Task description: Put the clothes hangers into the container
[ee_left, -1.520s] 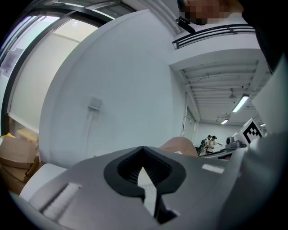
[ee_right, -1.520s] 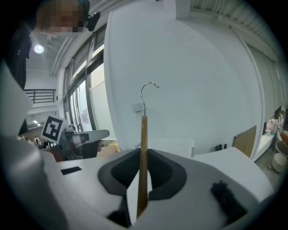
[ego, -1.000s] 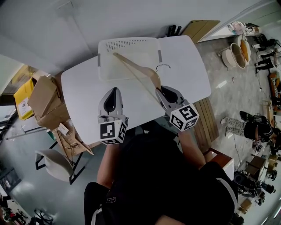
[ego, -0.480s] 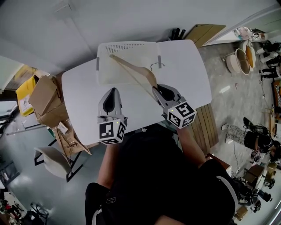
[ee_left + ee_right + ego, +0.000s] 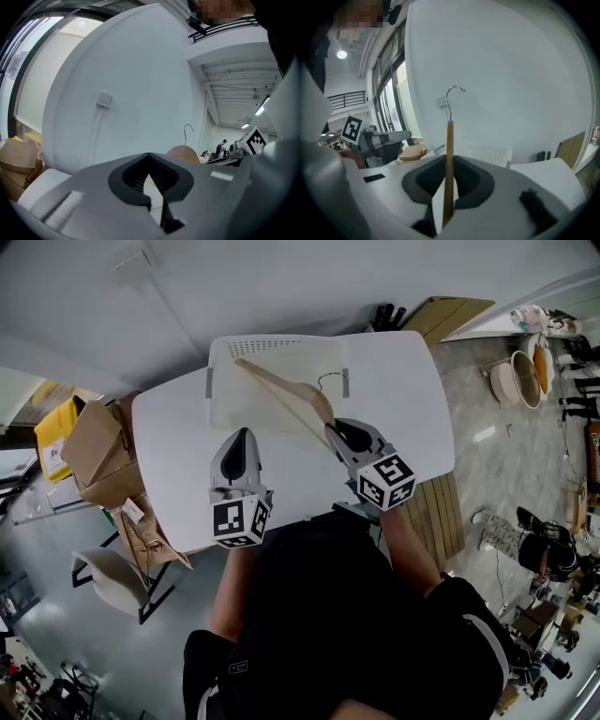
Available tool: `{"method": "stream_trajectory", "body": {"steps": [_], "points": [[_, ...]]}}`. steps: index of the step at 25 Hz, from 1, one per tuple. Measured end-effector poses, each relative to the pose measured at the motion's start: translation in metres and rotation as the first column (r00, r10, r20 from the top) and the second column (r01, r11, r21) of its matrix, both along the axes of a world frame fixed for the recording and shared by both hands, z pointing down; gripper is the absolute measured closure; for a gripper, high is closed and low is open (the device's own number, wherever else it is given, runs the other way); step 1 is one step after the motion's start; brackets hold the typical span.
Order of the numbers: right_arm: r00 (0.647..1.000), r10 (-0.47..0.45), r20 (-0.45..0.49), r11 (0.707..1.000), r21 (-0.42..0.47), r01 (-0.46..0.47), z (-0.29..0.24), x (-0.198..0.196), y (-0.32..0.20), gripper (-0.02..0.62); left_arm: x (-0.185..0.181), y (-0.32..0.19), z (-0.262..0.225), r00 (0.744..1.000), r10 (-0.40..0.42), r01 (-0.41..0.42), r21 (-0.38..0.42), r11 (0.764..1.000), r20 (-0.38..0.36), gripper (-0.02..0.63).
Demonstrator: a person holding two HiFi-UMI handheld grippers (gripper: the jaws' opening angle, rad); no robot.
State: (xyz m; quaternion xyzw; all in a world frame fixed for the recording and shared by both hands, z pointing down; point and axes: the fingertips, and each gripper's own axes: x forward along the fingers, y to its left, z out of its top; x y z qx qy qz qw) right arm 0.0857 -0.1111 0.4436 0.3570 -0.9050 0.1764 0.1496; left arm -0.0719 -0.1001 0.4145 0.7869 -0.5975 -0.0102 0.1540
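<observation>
A wooden clothes hanger (image 5: 281, 390) with a metal hook (image 5: 328, 379) is held slanted over the white container (image 5: 225, 399) at the table's far side. Its far arm reaches across the container's inside. My right gripper (image 5: 334, 427) is shut on the hanger's near arm. In the right gripper view the hanger (image 5: 449, 154) stands edge-on between the jaws, hook (image 5: 453, 91) on top, with the container (image 5: 490, 152) behind. My left gripper (image 5: 242, 433) hovers over the table (image 5: 178, 442) left of the hanger, shut and holding nothing. The left gripper view shows the hanger's shoulder (image 5: 180, 152).
Cardboard boxes (image 5: 89, 451) and a yellow bin (image 5: 52, 432) crowd the table's left side, with a chair (image 5: 112, 582) below them. A slatted wooden bench (image 5: 436, 507) stands at the right. Wooden boards (image 5: 450, 315) lean behind the table's far right corner.
The right gripper and the hanger have shifted a little to the left, further over the container. The left gripper has stayed in place.
</observation>
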Motion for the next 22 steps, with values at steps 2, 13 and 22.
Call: {"method": "stream_trajectory", "body": {"steps": [2, 13, 22], "points": [[1.0, -0.006, -0.002, 1.0, -0.009, 0.006, 0.003, 0.001, -0.006, 0.535, 0.001, -0.005, 0.002, 1.0, -0.004, 0.004, -0.006, 1.0, -0.001, 0.6], [0.998, -0.048, -0.028, 0.997, -0.059, 0.046, 0.022, -0.006, -0.043, 0.535, -0.001, -0.039, 0.017, 1.0, -0.027, 0.027, -0.051, 0.998, -0.005, 0.6], [0.995, -0.077, -0.061, 0.992, -0.108, 0.07, 0.041, -0.019, -0.068, 0.535, -0.01, -0.063, 0.032, 1.0, -0.031, 0.031, -0.083, 0.996, 0.001, 0.6]]}}
